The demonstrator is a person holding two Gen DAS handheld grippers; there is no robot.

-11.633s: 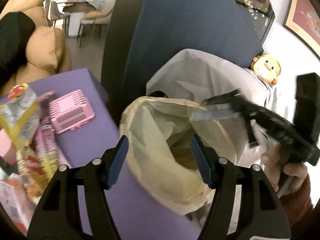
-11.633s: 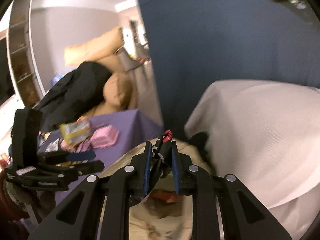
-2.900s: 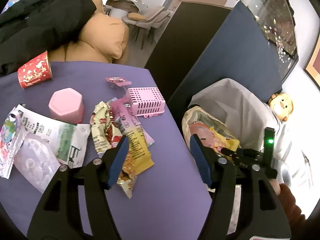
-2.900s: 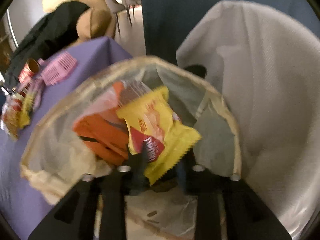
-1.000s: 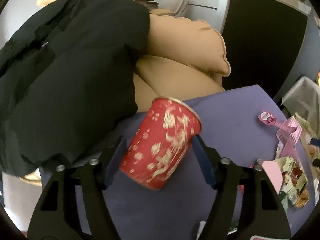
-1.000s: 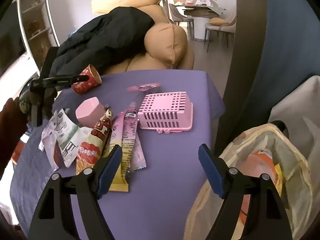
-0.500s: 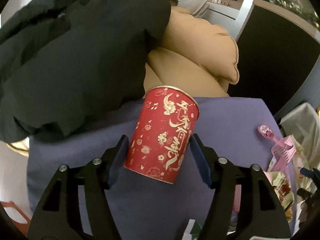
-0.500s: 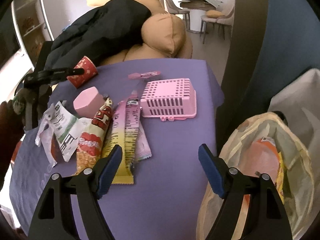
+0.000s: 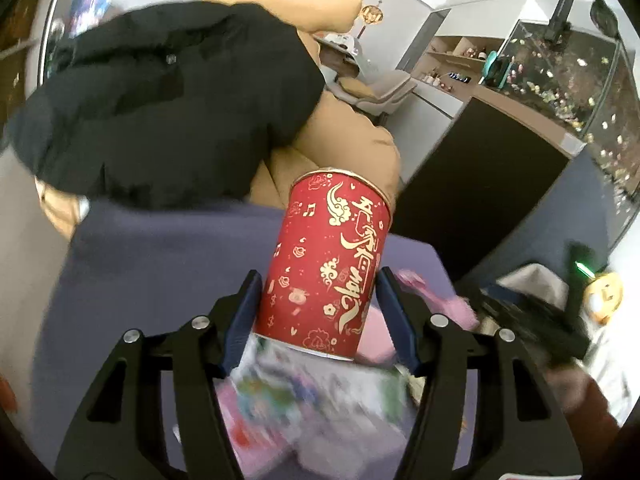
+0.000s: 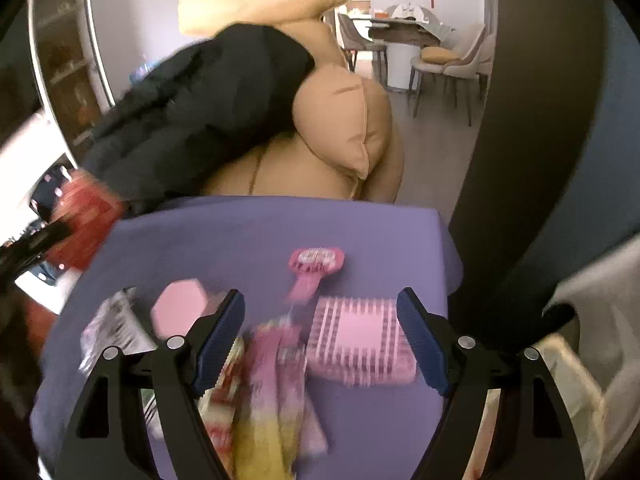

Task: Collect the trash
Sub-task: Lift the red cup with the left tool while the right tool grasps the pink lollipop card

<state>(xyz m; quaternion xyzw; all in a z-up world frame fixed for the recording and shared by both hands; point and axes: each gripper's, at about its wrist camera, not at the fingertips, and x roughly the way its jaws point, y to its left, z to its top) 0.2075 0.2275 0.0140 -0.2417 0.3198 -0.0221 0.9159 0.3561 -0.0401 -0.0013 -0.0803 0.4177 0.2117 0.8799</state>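
Observation:
My left gripper [image 9: 320, 316] is shut on a red paper cup [image 9: 328, 260] with gold print and holds it upright above the purple table [image 9: 160, 264]. The cup also shows blurred at the left of the right wrist view [image 10: 86, 220]. My right gripper [image 10: 320, 332] is open and empty above several snack wrappers [image 10: 264, 392] on the table [image 10: 260, 232]. Blurred wrappers [image 9: 312, 400] lie under the cup. The edge of the trash bag [image 10: 560, 392] shows at lower right.
A pink slotted basket [image 10: 360, 340], a pink hexagonal box [image 10: 180, 308] and a small pink tag [image 10: 316, 260] lie on the table. A tan sofa [image 10: 340, 132] with a black coat [image 10: 200, 108] stands behind it. A dark panel [image 10: 532, 140] stands at right.
My left gripper has closed on the red cup and lifted it off the table. My right gripper has moved forward and lower over the wrappers.

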